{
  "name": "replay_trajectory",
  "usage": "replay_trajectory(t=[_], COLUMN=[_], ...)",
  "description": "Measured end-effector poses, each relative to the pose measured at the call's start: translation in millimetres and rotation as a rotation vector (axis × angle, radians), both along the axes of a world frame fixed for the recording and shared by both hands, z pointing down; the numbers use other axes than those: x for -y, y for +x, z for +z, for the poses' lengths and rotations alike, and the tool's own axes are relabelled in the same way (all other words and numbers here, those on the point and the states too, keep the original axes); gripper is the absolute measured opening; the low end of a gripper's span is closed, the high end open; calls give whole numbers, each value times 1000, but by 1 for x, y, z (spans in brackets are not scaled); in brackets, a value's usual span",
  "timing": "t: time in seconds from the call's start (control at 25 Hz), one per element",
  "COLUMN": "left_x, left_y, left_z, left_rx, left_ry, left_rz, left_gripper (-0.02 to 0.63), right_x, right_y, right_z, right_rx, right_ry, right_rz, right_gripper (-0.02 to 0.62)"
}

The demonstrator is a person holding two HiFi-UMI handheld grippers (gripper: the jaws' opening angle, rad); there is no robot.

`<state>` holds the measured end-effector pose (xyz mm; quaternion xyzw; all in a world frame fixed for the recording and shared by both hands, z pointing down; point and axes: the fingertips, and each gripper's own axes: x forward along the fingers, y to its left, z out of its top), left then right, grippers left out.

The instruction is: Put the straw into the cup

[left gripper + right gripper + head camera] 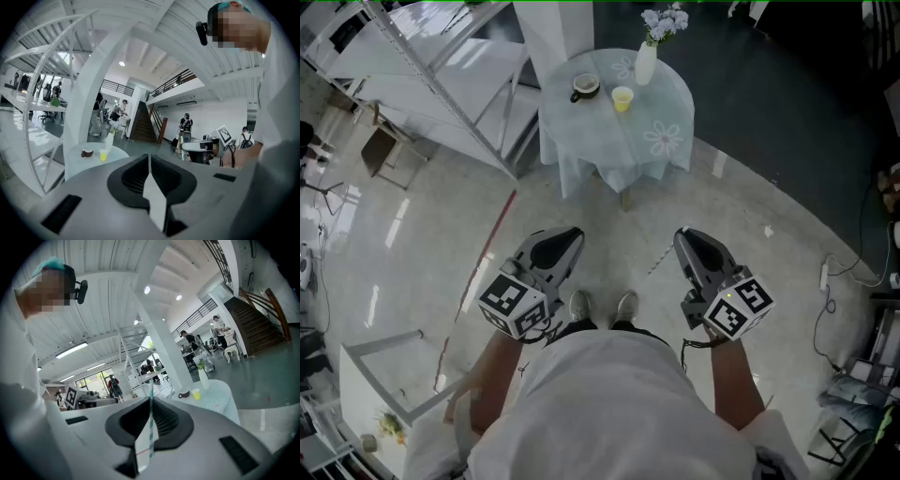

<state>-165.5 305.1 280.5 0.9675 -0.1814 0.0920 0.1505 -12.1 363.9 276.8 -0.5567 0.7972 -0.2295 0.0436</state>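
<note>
A small yellow cup stands on a round table with a pale cloth, a few steps ahead of me. It also shows far off as the yellow cup and the yellow cup. My right gripper is held at waist height, well short of the table. In the right gripper view, the right gripper is shut on a green-and-white striped straw that stands upright between the jaws. My left gripper is level with the right; the left gripper is shut, nothing held.
A dark mug and a white vase of flowers share the table with the cup. A white metal rack and a white pillar stand left of the table. Cables and a power strip lie at the right.
</note>
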Motion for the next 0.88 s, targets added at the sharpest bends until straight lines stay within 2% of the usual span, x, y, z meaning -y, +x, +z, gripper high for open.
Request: replay_trajectory(t=[0.36,0.88], left_x=[-17,-27], left_y=[16,53], left_z=[9,12], left_rx=[2,2], left_ry=[-16,-8], left_rz=[-23,-72], left_gripper=[35,34], right_x=[-10,-24], right_y=[16,54], right_z=[5,25], right_rx=[-18,17], right_ry=[4,-15], right_rz=[-18,-56], right_gripper=[37,37])
